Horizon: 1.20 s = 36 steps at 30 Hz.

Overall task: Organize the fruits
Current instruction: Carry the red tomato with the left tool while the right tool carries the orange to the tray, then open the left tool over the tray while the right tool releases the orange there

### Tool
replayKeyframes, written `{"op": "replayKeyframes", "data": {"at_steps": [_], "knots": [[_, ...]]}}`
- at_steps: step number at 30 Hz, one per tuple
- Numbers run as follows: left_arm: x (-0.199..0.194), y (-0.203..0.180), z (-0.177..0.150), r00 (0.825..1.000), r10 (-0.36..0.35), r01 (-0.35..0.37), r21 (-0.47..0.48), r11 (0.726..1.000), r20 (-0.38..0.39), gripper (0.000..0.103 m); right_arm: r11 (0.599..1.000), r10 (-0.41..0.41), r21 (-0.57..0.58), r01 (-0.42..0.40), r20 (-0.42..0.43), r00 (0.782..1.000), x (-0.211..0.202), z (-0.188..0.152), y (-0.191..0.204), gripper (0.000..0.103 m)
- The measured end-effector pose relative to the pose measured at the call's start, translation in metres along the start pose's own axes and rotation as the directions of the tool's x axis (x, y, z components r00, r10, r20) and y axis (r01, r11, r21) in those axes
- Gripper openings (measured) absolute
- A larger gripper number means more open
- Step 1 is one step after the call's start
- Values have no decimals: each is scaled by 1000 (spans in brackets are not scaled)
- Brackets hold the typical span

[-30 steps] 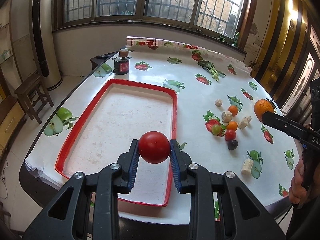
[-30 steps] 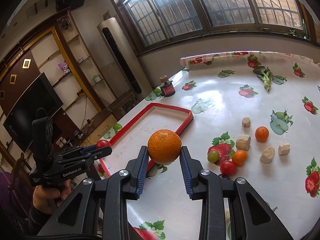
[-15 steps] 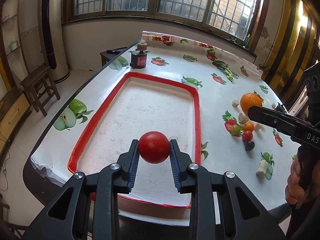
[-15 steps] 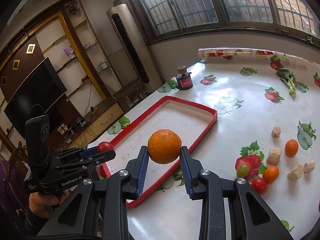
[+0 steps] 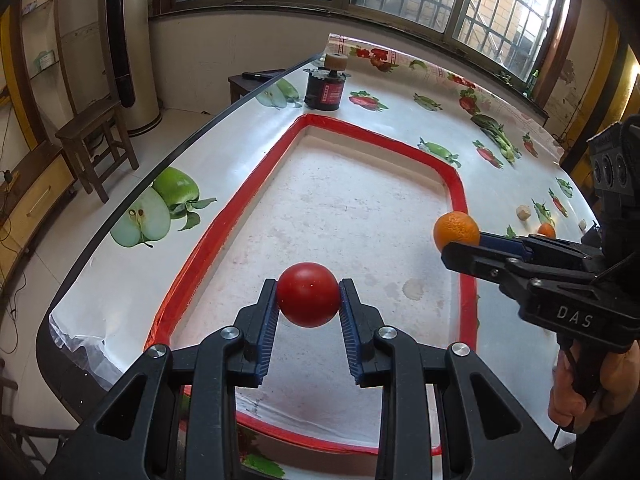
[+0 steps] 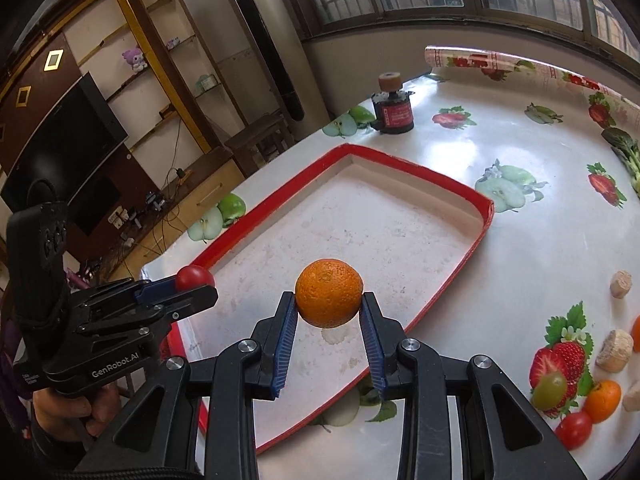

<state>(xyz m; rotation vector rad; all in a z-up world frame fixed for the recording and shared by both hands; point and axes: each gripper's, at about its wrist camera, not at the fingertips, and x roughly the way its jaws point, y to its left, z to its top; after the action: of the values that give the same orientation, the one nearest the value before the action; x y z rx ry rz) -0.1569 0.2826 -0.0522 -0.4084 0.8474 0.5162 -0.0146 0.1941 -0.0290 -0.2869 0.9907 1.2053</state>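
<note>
A red-rimmed tray (image 5: pixel 456 184) (image 6: pixel 486 216) with a white floor lies on the fruit-print tablecloth. My left gripper (image 5: pixel 308 295) is shut on a red tomato (image 5: pixel 308 294) held above the tray's near part; the same tomato (image 6: pixel 195 277) shows in the right wrist view at the tray's left rim. My right gripper (image 6: pixel 329 300) is shut on an orange (image 6: pixel 329 292), held over the tray floor near its right rim. In the left wrist view that orange (image 5: pixel 456 230) hangs by the tray's right rim. Neither fruit touches the tray.
Loose on the cloth right of the tray lie a green grape (image 6: pixel 550 390), a small red tomato (image 6: pixel 573 429), a small orange fruit (image 6: pixel 603 400) and several beige cork-like pieces (image 6: pixel 614 350). A dark jar (image 5: pixel 324 90) stands beyond the tray's far corner. The table edge runs left.
Both grippers have moved lower and in over the tray, each keeping its fruit. The right gripper with the orange has travelled left from the loose fruits to the tray's right rim.
</note>
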Motion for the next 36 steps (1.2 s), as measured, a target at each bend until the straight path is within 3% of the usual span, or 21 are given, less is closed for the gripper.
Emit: {"op": "replayKeyframes", "data": {"at_steps": [7,14,17,24,26,28,36], "knots": [[22,3,-6,998,17,-17,5,1000,-53,27,995,-57,-83,50,-89,994,45,4,11,33],[29,2,-10,997,17,-17,7,1000,-78,28,993,-77,-98,66,-119,990,58,2,14,37],[29,2,-10,996,37,-37,8,999,-86,35,993,-78,-99,68,-109,991,56,3,15,55],[15,-3,-11,996,58,-58,7,998,-66,38,993,-72,-98,66,-65,995,27,0,16,58],[7,-7,-12,997,61,-61,9,998,-47,55,995,-65,-78,61,-45,997,14,-3,12,58],[-1,-12,-11,998,59,-58,15,998,-21,61,997,-58,-56,57,-21,998,-2,-8,7,59],[-17,-39,-11,1000,17,-17,53,998,5,61,995,-90,33,89,38,995,-58,-34,-24,62]]}}
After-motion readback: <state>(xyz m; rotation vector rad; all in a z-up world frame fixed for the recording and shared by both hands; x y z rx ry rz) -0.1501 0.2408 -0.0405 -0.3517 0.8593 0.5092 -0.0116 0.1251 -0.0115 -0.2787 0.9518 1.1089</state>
